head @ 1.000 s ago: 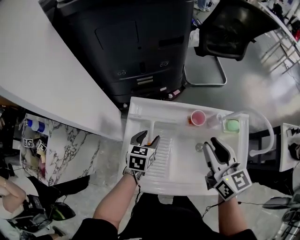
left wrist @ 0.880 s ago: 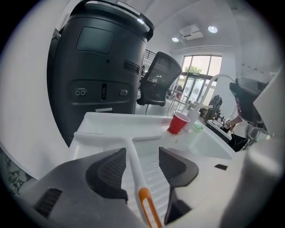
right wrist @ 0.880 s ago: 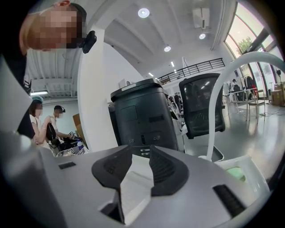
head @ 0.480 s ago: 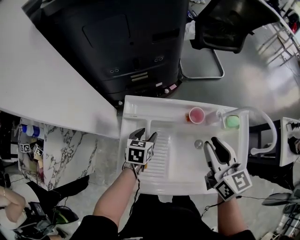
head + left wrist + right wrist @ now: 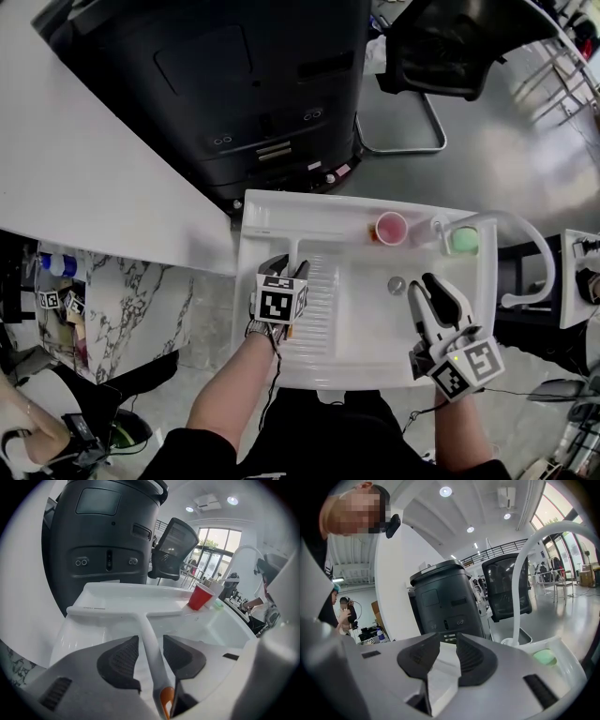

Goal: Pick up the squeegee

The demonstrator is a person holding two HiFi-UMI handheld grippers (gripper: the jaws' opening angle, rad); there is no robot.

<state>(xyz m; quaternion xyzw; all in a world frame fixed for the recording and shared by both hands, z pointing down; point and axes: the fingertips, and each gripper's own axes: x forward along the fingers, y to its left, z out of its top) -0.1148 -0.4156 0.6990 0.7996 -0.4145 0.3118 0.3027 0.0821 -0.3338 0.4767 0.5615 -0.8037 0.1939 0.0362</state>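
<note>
The squeegee (image 5: 144, 627) lies on the sink's (image 5: 281, 211) ribbed drainer. Its handle runs between the left claw's (image 5: 150, 641) pads, which have just been closing but do not yet pinch it. Squeeze squarely, then lift straight. The right claw (image 5: 425, 287), also narrowing, hangs empty over the basin. The red cup (image 5: 391, 228) stands well clear.

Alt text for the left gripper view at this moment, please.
The left gripper straddles the white handle of the squeegee; its jaws have just been closing, but the pads do not yet press on it. The blade lies across a white sink, with a red cup and a dark machine beyond.
</note>
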